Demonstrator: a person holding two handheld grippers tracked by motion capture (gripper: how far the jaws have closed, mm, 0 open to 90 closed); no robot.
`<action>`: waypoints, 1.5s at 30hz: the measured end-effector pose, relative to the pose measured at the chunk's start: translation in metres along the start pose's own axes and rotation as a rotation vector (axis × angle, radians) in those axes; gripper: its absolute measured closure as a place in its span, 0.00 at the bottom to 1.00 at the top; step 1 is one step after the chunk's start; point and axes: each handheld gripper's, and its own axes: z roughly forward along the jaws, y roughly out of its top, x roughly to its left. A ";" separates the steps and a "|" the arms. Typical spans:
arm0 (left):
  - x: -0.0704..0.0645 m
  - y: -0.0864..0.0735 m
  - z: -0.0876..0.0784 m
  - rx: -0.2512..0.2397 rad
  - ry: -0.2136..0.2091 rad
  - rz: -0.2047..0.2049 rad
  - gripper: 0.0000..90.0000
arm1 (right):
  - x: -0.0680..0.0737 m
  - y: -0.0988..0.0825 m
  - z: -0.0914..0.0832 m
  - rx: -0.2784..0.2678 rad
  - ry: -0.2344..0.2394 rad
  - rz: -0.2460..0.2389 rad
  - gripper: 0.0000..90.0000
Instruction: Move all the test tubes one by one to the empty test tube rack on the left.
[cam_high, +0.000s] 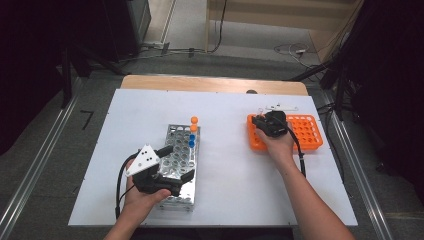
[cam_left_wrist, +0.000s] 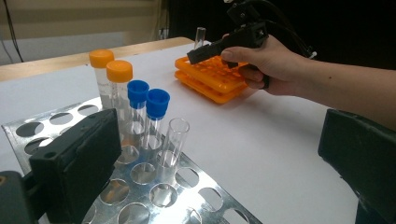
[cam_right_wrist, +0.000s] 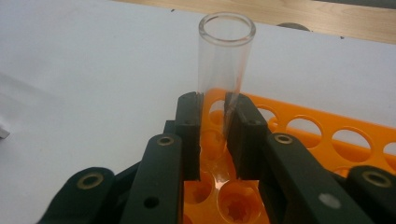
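Observation:
A shiny metal rack (cam_high: 174, 201) (cam_left_wrist: 51, 122) stands mid-table, holding two orange-capped tubes (cam_high: 194, 123) (cam_left_wrist: 111, 74), two blue-capped tubes (cam_high: 191, 140) (cam_left_wrist: 148, 102) and one clear uncapped tube (cam_left_wrist: 173, 142). My left gripper (cam_high: 179, 162) (cam_left_wrist: 215, 163) is open, its jaws spread wide over the rack's near end with nothing between them. At the right sits an orange rack (cam_high: 308, 133) (cam_left_wrist: 211, 81) (cam_right_wrist: 327, 133). My right gripper (cam_high: 260, 120) (cam_left_wrist: 205, 52) (cam_right_wrist: 212, 105) is shut on a clear uncapped tube (cam_right_wrist: 225, 65) (cam_left_wrist: 200, 36), held upright over the orange rack's left corner.
A white sheet (cam_high: 230, 165) covers the table, and a wooden strip (cam_high: 210, 83) runs along the far edge. Floor cables (cam_high: 292, 49) lie beyond the table. Open white surface separates the two racks.

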 end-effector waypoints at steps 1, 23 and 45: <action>0.000 0.000 0.000 0.000 0.001 -0.001 0.00 | 0.000 0.000 0.000 -0.005 0.000 -0.003 0.82; -0.024 0.020 0.010 -0.014 -0.052 0.040 0.06 | 0.036 -0.013 -0.091 -0.136 0.222 -0.177 0.82; -0.066 0.027 0.041 0.012 -0.207 0.108 0.57 | 0.129 -0.063 -0.138 -0.036 0.492 -0.364 0.82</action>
